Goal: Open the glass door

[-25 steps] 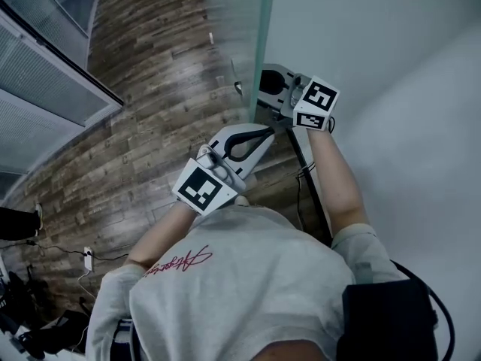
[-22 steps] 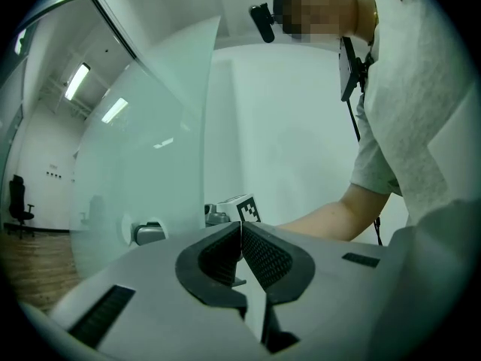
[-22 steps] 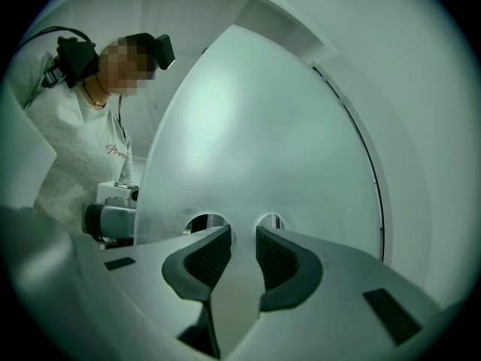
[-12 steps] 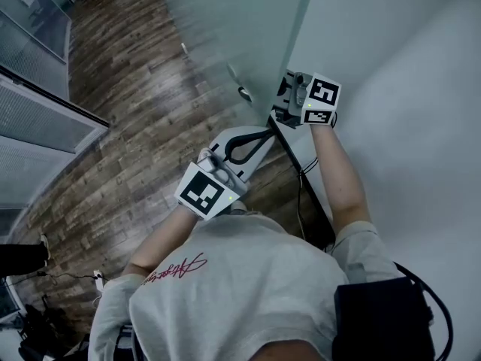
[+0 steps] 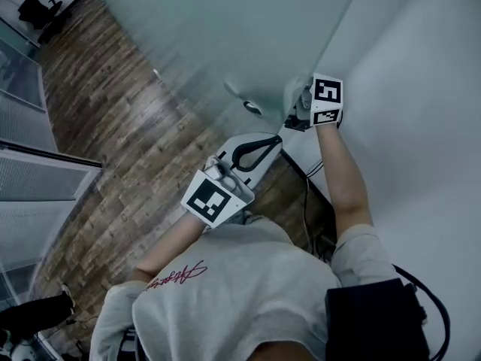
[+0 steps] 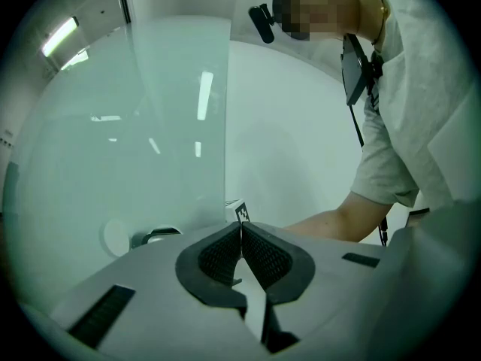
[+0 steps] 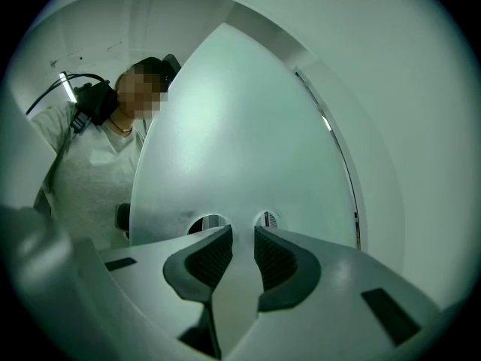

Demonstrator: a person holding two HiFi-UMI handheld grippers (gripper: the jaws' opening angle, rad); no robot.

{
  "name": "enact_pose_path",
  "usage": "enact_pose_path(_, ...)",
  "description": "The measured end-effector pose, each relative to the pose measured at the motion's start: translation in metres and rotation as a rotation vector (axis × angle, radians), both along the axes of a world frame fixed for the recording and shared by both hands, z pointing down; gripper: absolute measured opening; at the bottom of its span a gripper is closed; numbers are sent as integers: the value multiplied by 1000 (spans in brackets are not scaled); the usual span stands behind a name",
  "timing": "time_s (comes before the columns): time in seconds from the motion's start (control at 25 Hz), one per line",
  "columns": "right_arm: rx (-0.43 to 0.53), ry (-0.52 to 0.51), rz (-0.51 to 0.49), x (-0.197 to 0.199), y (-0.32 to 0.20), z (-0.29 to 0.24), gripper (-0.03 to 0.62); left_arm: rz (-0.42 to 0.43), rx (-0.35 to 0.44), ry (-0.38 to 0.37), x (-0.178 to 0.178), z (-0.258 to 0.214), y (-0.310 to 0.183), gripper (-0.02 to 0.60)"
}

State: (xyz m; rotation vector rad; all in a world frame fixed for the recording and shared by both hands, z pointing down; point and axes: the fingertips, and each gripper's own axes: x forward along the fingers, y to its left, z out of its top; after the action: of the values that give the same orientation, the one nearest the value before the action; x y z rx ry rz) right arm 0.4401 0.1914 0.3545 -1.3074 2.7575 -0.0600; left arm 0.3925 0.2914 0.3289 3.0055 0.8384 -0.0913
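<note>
The frosted glass door (image 5: 225,36) stands ajar. Its panel leans across the top of the head view, above the wooden floor (image 5: 113,126), and its free edge lies near the white wall (image 5: 421,89). The right tongs (image 7: 242,235) are held level at that free edge, on the wall side of the panel, with their marker cube (image 5: 327,100) facing up. In the right gripper view their jaws stand apart and are closing, aimed at the door's face just below two round fittings (image 7: 207,222). Only the pale glass shows in the gap between them. They seem to be close against it, but I cannot tell whether the tips touch. The left tongs (image 6: 241,230) are on the floor side of the door, a little back from it. Their jaws are pressed together with nothing between them. From there the door's upright edge runs down the middle of the left gripper view, and a small metal handle (image 6: 154,235) sticks out of the panel beside a round plate. The person's grey shirt (image 5: 240,292) fills the bottom of the head view, both forearms reaching toward the door.
</note>
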Motion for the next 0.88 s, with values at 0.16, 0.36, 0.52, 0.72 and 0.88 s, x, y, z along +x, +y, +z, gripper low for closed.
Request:
enact_pose_path(0.16, -3, -13, -14, 9, 14, -16, 100, 32, 0, -20, 10, -15, 8, 17)
enact_pose_path(0.36, 8, -57, -53, 30, 21, -18, 100, 12, 20, 18, 35, -32, 19, 17)
enact_pose_path(0.52, 20, -65, -57, 41, 26, -19, 95, -43, -14, 23, 47, -39, 21, 18)
enact_pose_path(0.72, 25, 8, -29, 50, 29, -21, 83, -88, -10, 31, 57, -43, 16, 18)
enact_pose_path(0.88, 35, -3, -23, 53, 29, -7, 78, -111, -4, 43, 64, -33, 11, 18)
